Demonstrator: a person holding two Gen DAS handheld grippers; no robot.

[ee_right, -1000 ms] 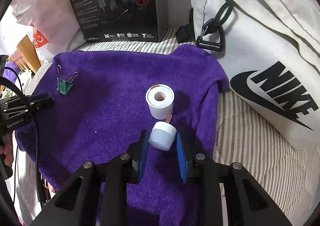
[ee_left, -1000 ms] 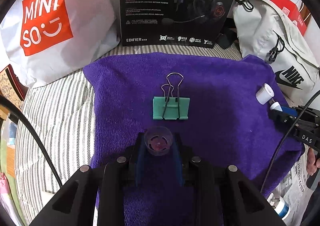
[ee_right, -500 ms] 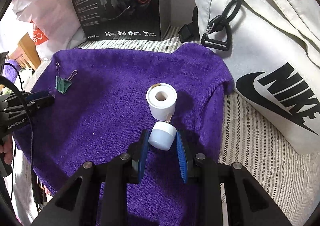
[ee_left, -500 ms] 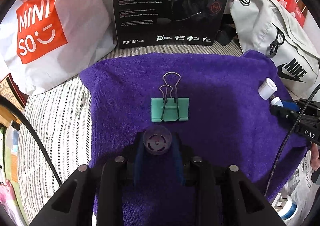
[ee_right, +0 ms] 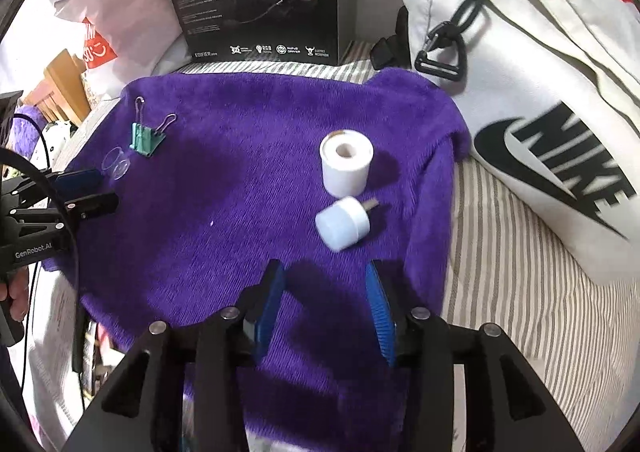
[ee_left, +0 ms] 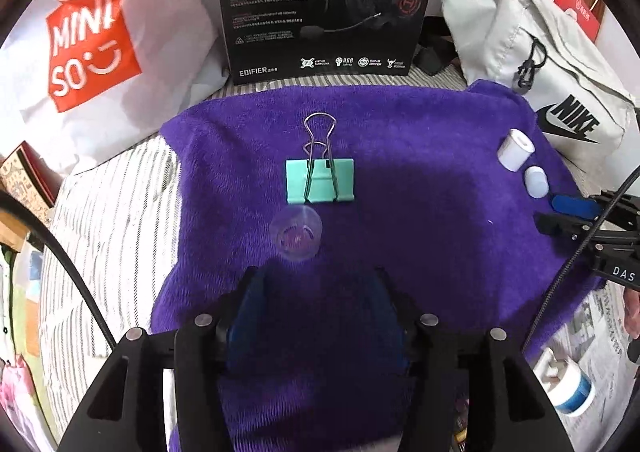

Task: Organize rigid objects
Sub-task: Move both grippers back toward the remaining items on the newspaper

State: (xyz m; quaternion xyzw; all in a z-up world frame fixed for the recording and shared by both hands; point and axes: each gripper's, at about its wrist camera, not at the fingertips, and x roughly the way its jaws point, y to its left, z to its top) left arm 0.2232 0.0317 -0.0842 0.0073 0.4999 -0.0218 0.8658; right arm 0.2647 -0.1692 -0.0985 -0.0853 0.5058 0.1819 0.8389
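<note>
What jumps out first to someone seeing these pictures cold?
The bright purple towel fills the middle, with a mint-green binder clip at its centre and a small clear cup just in front. Behind stand a black headset box and a white Nike bag at right.

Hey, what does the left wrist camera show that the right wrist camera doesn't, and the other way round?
Only the left wrist view shows the blue-and-white tub on newspaper at lower right.

Only the right wrist view shows the metal stub on the small white cap.

Both show the purple towel, green binder clip, clear cup, white roll, headset box and Nike bag. The left gripper and right gripper are open and empty.
</note>
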